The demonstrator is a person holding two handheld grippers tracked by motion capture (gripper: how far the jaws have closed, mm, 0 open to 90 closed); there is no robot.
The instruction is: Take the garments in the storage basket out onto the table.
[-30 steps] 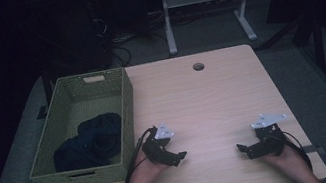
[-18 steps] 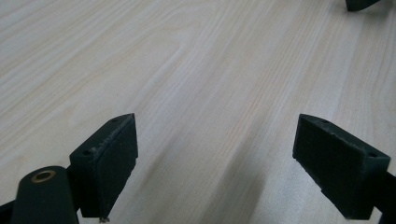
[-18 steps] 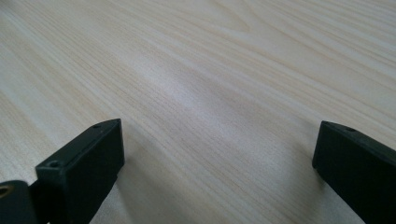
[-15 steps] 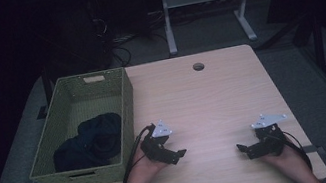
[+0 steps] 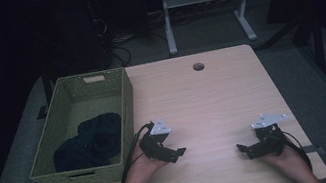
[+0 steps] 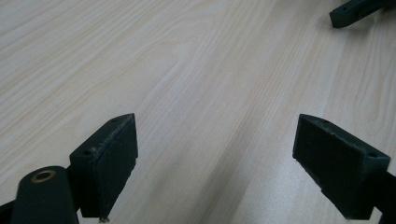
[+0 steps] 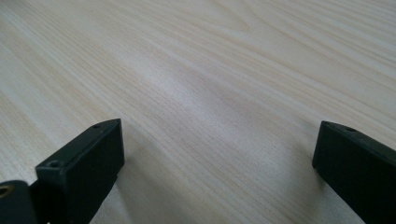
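My left gripper (image 5: 178, 154) rests low over the pale wooden table (image 5: 213, 98), near the front edge and just right of the basket, held in a hand with a plaid sleeve. Its jaws stand wide apart with bare wood between them, so the left gripper (image 6: 217, 158) is open. My right gripper (image 5: 243, 149) sits at the front right and points left toward the other one. The right gripper (image 7: 217, 161) is also open over bare wood. One jaw tip of the right gripper (image 6: 355, 11) shows at the top right of the left gripper view.
A green woven basket (image 5: 74, 87) stands on the table's left side with a dark cloth (image 5: 91, 139) bundled inside. A round cable hole (image 5: 198, 66) is at the table's far middle. Behind the table are a metal stand and cables on the floor.
The left gripper has shifted slightly to the left and away from the front edge. The right gripper has stayed put.
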